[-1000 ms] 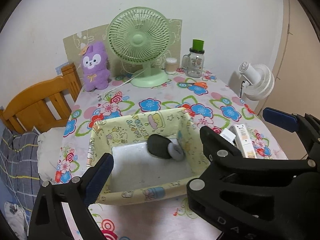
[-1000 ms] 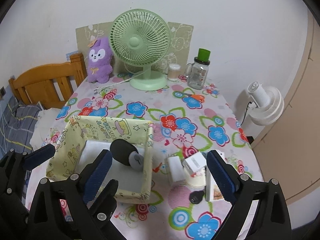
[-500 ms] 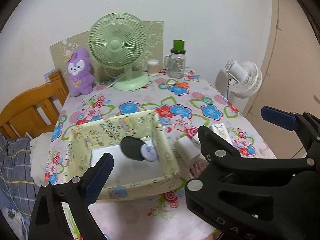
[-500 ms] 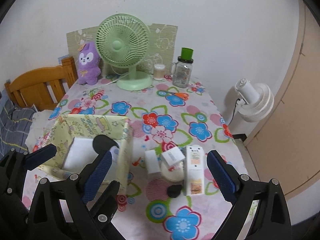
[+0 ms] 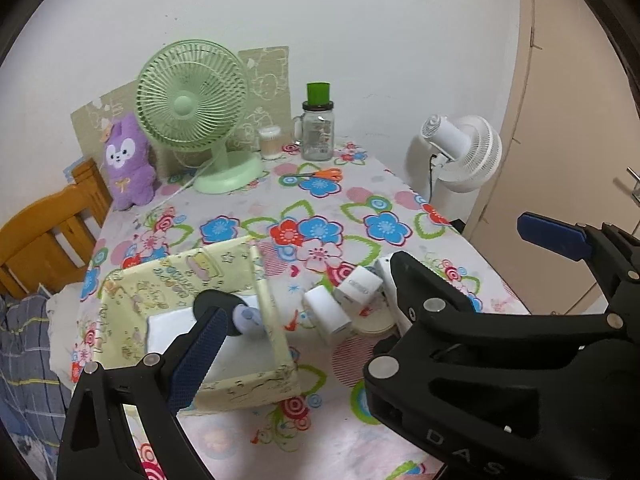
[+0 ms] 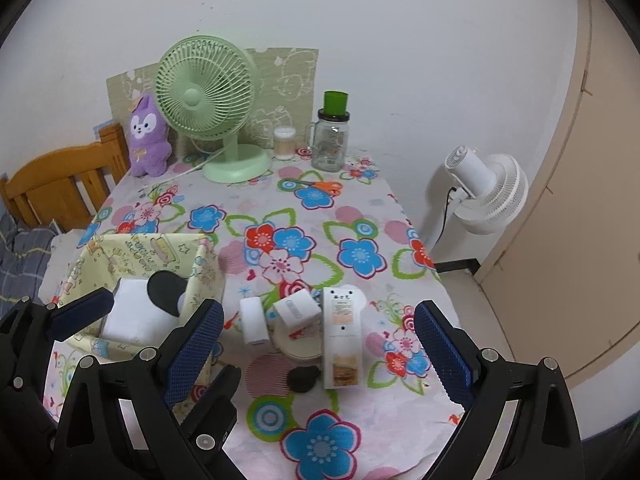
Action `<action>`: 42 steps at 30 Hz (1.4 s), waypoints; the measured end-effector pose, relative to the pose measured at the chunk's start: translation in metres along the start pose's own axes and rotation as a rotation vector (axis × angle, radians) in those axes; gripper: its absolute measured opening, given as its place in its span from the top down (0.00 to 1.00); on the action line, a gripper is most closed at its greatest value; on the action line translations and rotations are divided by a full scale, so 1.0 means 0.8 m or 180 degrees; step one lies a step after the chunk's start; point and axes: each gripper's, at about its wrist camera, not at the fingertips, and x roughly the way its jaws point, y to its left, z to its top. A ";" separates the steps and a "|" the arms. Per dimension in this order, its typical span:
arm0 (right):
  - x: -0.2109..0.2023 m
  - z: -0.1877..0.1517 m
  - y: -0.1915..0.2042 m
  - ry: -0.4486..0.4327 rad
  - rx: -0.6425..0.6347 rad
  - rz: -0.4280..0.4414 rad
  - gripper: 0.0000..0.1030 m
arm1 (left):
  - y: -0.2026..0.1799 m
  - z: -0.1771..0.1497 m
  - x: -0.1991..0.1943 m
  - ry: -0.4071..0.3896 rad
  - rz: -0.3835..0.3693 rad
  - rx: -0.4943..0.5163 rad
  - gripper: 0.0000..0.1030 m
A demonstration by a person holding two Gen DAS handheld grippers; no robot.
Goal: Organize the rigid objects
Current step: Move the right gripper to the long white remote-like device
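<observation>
A yellow patterned fabric basket [image 6: 132,248] [image 5: 276,340] sits on the floral table at the left. In it lie a white box [image 6: 132,316] and a black round object [image 6: 166,290] [image 5: 214,302]. To its right lie a small white box [image 6: 254,320] [image 5: 326,314], a white cube [image 6: 298,310] [image 5: 358,288], a round cream case [image 6: 304,346], a tall white carton [image 6: 340,336] and a small black object [image 6: 304,378]. My right gripper [image 6: 316,354] is open and empty above this pile. My left gripper [image 5: 372,292] is open and empty, above the basket's right side.
At the back of the table stand a green fan [image 6: 208,92], a purple plush [image 6: 146,140], a glass jar with green lid [image 6: 332,136], a small cup [image 6: 285,142] and orange scissors [image 6: 324,186]. A white floor fan [image 6: 488,188] stands right; a wooden chair [image 6: 60,184] left.
Both grippers have pulled back and shifted right. The basket now lies further left in both views, and the pile of loose objects has come into fuller view.
</observation>
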 end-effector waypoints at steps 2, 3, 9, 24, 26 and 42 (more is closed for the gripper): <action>0.002 -0.001 -0.007 0.0014 0.0015 -0.0016 0.05 | -0.005 0.001 0.004 0.0026 -0.0036 0.0002 0.04; 0.004 0.000 -0.010 0.0021 0.0020 -0.0019 0.05 | -0.008 0.002 0.006 0.0032 -0.0037 0.0009 0.04; 0.021 -0.004 -0.032 0.0151 0.0103 0.0027 0.05 | -0.028 0.006 0.021 0.0095 -0.0057 0.0085 0.04; 0.070 -0.016 -0.067 0.0357 0.0162 0.0097 0.05 | -0.059 0.005 0.074 0.0331 -0.0218 0.0102 0.04; 0.079 -0.019 -0.068 0.0401 0.0149 0.0094 0.05 | -0.062 0.003 0.081 0.0379 -0.0240 0.0111 0.04; 0.145 -0.038 -0.067 0.0700 0.0086 0.0304 0.14 | -0.058 -0.012 0.135 0.0603 -0.0125 0.0083 0.05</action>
